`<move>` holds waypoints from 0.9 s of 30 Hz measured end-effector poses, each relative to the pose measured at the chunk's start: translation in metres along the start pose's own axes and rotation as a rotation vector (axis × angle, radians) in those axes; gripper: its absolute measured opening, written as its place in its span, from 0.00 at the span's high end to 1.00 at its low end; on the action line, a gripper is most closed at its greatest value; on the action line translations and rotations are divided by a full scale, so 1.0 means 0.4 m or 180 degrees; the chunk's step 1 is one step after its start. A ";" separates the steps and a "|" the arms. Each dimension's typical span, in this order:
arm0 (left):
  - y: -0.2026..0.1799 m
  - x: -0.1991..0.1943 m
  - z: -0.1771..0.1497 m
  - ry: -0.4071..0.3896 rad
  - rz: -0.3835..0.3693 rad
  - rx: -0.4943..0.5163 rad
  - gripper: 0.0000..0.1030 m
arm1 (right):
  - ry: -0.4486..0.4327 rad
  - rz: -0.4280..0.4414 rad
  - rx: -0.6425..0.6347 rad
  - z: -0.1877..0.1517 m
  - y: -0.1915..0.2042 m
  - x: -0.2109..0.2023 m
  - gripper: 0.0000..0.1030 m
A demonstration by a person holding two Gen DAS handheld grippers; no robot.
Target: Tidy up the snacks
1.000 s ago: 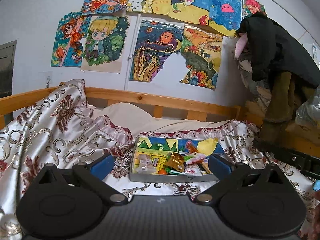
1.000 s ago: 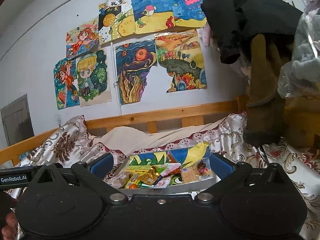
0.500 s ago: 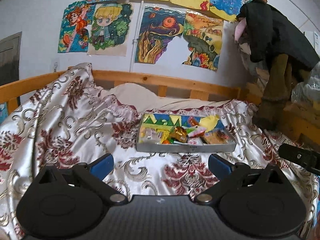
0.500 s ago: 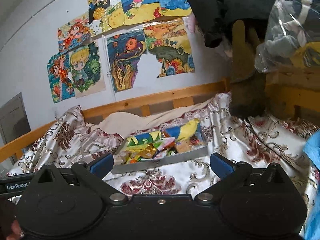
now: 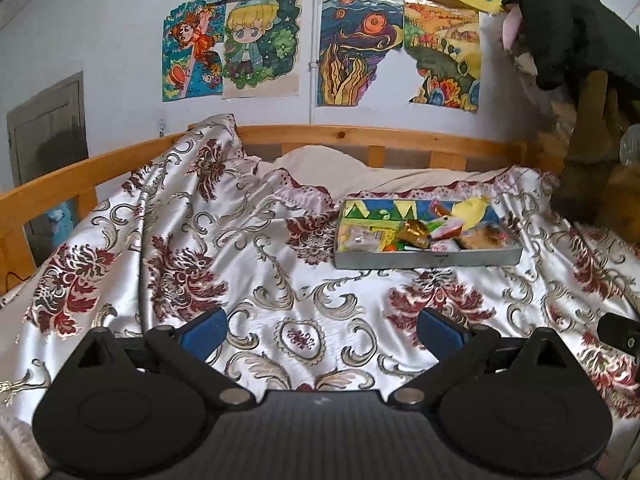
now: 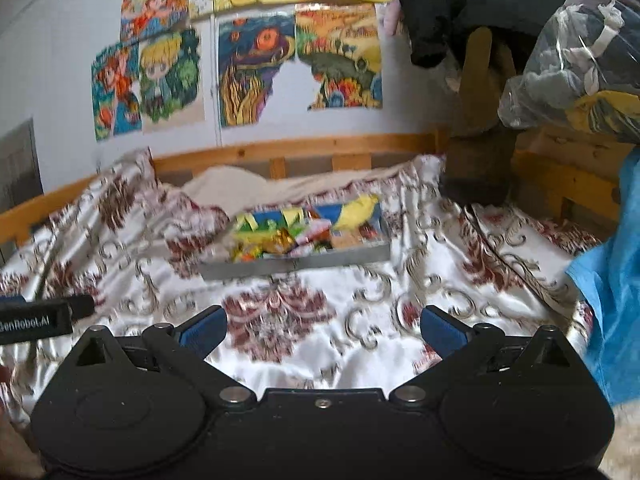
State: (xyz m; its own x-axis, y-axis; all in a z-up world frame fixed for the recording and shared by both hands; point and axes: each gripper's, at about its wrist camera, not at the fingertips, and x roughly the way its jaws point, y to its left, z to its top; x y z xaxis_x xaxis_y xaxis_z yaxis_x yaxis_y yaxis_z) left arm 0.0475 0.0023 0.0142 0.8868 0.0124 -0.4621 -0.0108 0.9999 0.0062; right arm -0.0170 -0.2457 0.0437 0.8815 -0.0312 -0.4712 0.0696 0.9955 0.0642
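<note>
Left wrist view: the left gripper, jaws spread and empty, hangs over the bedspread, well short of the snack tray far right.

Right wrist view, blurred: the right gripper, likewise spread, faces the snack tray; approaching low and square should help.

Snacks in tray on bedspread, rail behind.

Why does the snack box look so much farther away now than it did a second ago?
Both grippers pulled back from the snack box. A second ago it sat right between their fingers; now patterned bedspread lies between. The left gripper and right gripper stayed open and empty, taking hold of nothing. The box stayed on the bed, snacks inside, and the wall drawings are unchanged.
</note>
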 end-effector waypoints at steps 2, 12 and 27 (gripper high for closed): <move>-0.005 -0.004 -0.006 0.0013 0.0012 0.0031 0.00 | 0.0026 -0.0023 -0.0015 -0.007 0.002 -0.002 0.01; -0.004 -0.009 -0.019 0.0051 0.0042 0.0055 0.00 | 0.0114 -0.0119 0.0128 -0.010 -0.019 0.007 0.01; 0.002 -0.004 -0.024 0.0084 0.0056 0.0022 0.00 | 0.0196 -0.0139 0.0131 -0.013 -0.020 0.017 0.01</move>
State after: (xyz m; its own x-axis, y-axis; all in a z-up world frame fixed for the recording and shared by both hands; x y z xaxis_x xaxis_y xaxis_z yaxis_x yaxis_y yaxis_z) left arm 0.0417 0.0030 0.0066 0.8740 0.0300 -0.4851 -0.0228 0.9995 0.0207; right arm -0.0139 -0.2534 0.0353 0.8469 -0.0676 -0.5274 0.1276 0.9888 0.0781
